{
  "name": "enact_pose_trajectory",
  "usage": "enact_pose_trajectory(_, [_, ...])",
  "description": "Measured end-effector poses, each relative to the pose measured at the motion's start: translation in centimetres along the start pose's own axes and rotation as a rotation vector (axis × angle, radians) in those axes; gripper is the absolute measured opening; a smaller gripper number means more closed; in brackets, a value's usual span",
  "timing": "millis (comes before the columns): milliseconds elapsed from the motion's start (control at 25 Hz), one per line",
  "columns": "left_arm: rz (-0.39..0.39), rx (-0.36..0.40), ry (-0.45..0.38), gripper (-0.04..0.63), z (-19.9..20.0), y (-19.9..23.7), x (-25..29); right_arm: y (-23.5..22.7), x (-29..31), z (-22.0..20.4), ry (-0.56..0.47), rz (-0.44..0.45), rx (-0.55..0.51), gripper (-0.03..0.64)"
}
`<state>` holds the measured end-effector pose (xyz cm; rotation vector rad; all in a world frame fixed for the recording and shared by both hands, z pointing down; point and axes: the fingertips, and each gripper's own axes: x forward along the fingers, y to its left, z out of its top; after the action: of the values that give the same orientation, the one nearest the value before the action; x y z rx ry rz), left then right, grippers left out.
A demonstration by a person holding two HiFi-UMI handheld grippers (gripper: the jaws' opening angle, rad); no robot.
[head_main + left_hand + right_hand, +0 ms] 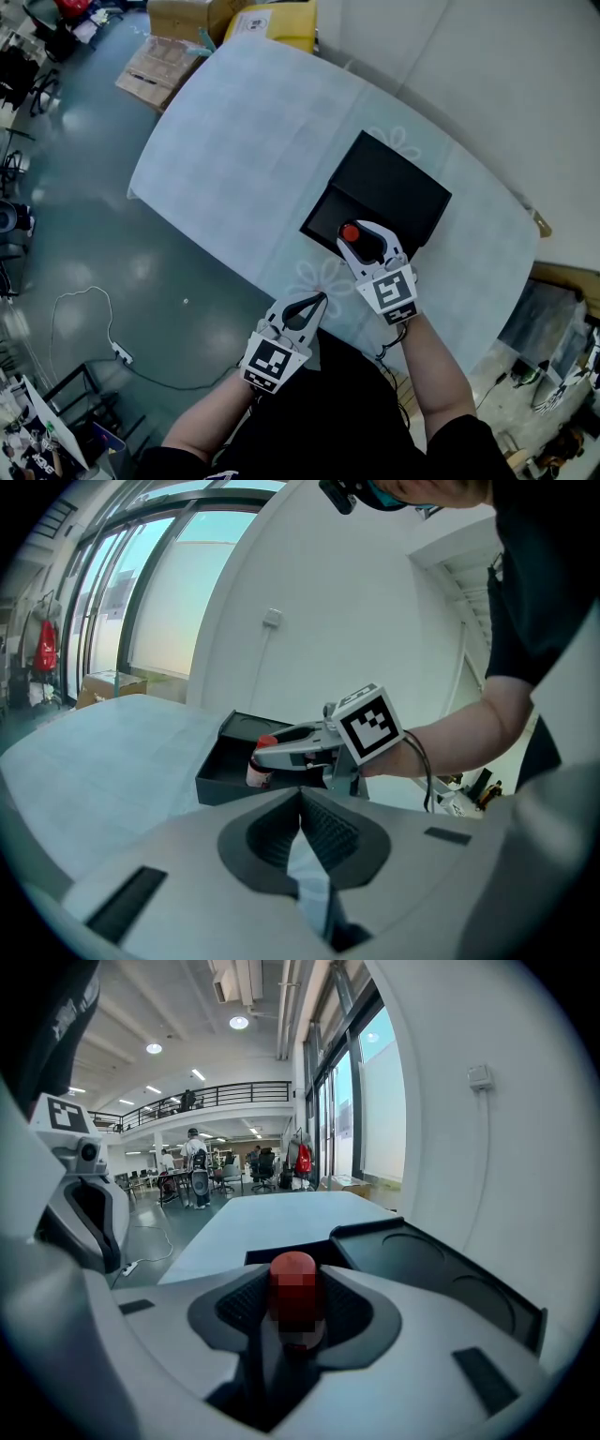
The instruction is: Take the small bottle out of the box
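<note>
The small bottle [350, 232], red-capped, stands upright in the near tray of the open black box [403, 178]. It sits between the jaws of your right gripper [364, 234], which are spread wide on either side and not pinching it. Your right forearm reaches over the table [244, 141] edge, with the gripper tilted down. Your left gripper [317, 302], jaws pressed together, hovers at the near edge, angled toward the box.
</note>
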<state>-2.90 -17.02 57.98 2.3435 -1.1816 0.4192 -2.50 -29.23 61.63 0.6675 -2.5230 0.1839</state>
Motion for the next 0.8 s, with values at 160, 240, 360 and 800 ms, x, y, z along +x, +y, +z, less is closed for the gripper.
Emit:
enact_pose_trajectory(160, [0.006,-0.004,0.004,0.029,-0.2,0.1,-0.4,0.2,-0.2,0.2,-0.011,-0.019,-0.034,0.166])
enact_pose_trajectory(240, [0.008,-0.006,0.004,0.029,-0.2,0.2,-0.5,0.2,-0.2,0.3,-0.016,-0.027,-0.038,0.164])
enact_pose_trajectory(360, [0.011,-0.007,0.003,0.029,-0.4,0.4,-0.7,0.3,0.1,0.2,-0.018,-0.029,-0.036,0.163])
enact_pose_trajectory(800, [0.025,0.000,-0.003,0.029,-0.4,0.6,-2.1,0.4,-0.3,0.7,-0.017,-0.045,0.008,0.163])
